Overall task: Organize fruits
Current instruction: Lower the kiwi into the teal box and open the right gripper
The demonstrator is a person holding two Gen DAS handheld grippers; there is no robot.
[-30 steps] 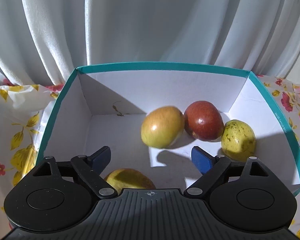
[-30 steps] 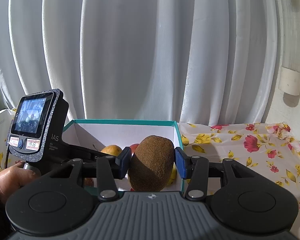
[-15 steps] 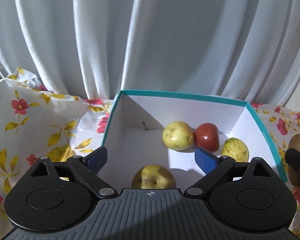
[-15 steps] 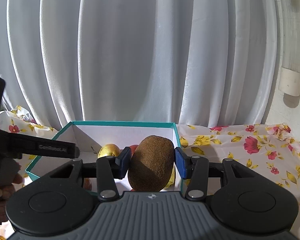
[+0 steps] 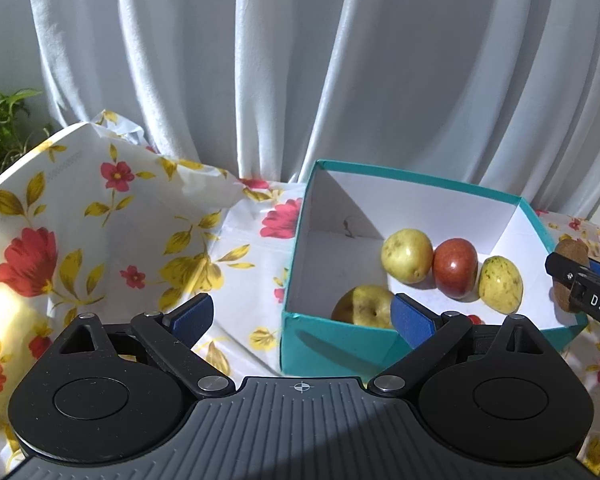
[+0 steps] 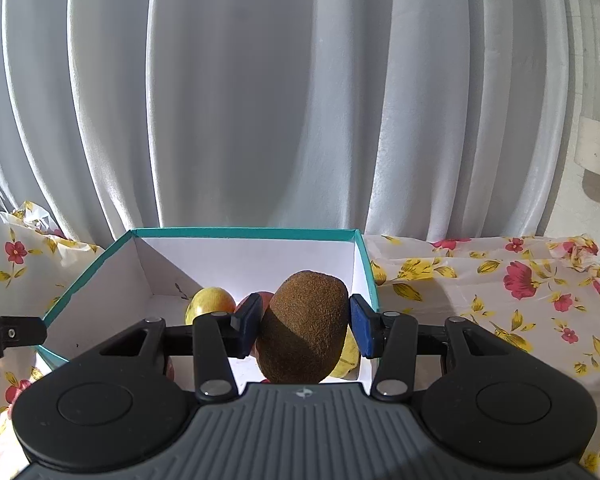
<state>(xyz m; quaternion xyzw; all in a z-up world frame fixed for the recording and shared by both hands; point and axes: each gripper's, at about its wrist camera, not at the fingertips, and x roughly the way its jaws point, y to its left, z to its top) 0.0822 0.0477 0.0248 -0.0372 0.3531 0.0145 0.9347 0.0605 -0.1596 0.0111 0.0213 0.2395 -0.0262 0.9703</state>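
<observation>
A teal box point(image 5: 340, 342) with white inside walls holds a yellow apple point(image 5: 406, 255), a red apple point(image 5: 456, 267), a yellow-green fruit point(image 5: 500, 284) and another yellow fruit point(image 5: 362, 306) at its near wall. My left gripper point(image 5: 302, 318) is open and empty, held back and left of the box. My right gripper point(image 6: 303, 325) is shut on a brown kiwi point(image 6: 304, 332) above the near right part of the box point(image 6: 100, 276). The kiwi point(image 5: 568, 250) and right gripper also show at the right edge of the left wrist view.
A flowered tablecloth point(image 5: 100, 232) covers the table and bunches up at the left. White curtains point(image 6: 300, 100) hang right behind the box. A green plant point(image 5: 0, 120) stands at the far left. The left gripper's tip point(image 6: 8, 334) shows at the left edge of the right wrist view.
My left gripper has pulled back out of the box and moved left, staying open. My right gripper with the kiwi has edged closer to the box.
</observation>
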